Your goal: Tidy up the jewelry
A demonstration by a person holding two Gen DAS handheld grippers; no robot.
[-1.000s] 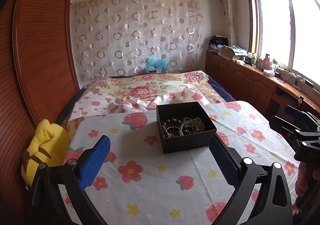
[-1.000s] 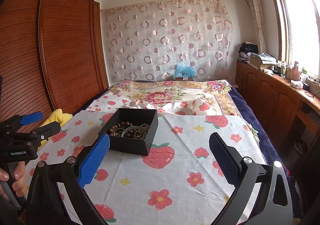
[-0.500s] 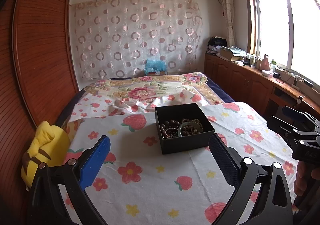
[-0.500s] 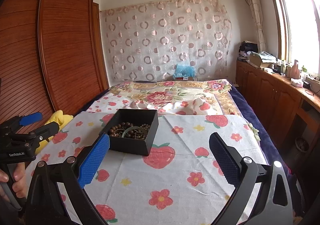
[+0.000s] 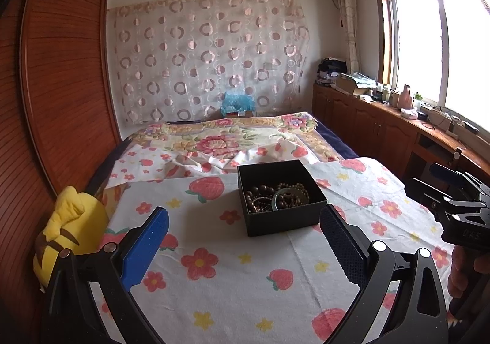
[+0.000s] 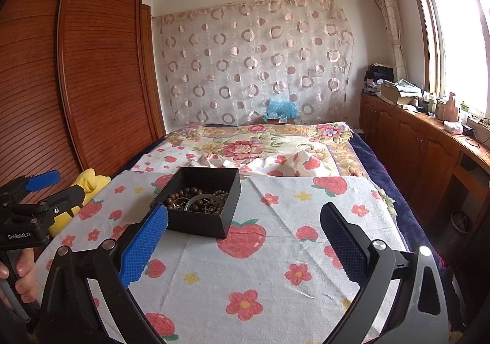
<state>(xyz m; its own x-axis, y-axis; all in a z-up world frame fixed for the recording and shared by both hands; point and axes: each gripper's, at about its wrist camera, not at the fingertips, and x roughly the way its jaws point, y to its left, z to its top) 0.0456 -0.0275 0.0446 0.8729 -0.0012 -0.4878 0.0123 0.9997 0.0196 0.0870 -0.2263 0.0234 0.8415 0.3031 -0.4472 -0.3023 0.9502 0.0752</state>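
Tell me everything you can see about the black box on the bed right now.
The black box is a small, square, matte, card-like tray, open-topped with no lid in view. It sits flat on the strawberry-print cloth, one corner towards the right wrist camera. Inside lie dark brown bead strands and a pale green bangle. Neither gripper touches it.

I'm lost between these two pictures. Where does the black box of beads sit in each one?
Left wrist view: the black box sits just right of centre on the strawberry cloth, nearer the right finger of the open tongs.
Right wrist view: the black box sits left of centre, just above the blue left finger.
Shared landmark: the yellow plush toy, left of the box in both.
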